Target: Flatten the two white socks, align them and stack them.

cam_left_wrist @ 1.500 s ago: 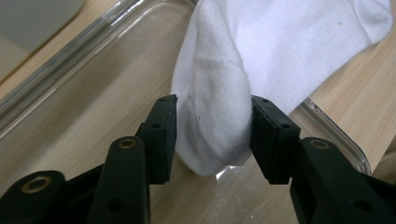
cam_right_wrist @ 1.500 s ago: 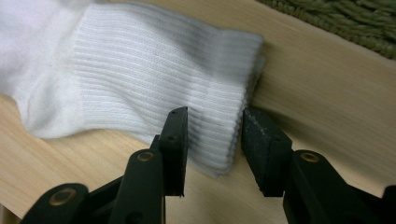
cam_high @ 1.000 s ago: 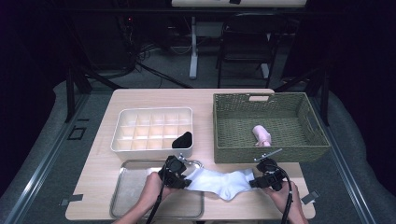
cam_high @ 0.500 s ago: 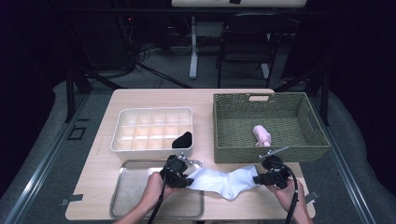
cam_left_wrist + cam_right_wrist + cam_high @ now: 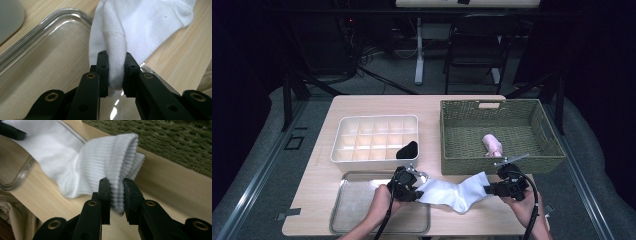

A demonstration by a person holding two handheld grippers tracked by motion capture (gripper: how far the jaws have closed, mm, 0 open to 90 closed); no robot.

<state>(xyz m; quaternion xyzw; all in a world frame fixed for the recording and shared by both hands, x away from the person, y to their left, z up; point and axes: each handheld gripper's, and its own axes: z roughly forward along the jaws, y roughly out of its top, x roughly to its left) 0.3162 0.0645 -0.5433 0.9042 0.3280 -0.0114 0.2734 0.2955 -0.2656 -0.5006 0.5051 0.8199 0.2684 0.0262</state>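
A white sock (image 5: 452,192) is stretched between my two grippers near the table's front edge. My left gripper (image 5: 412,192) is shut on its toe end (image 5: 116,62), just over the right edge of the clear tray (image 5: 357,210). On the other side, my right gripper (image 5: 489,189) is shut on the ribbed cuff (image 5: 117,180), lifted a little off the table in front of the green wicker basket (image 5: 462,165).
A white divided organiser box (image 5: 342,150) stands behind the tray, with a rolled black sock (image 5: 407,149) in its front right cell. A rolled pink sock (image 5: 493,144) lies in the basket. Bare table stretches in front of the basket.
My right gripper has risen slightly with the cuff, lifting that end of the sock. The left gripper has stayed in place.
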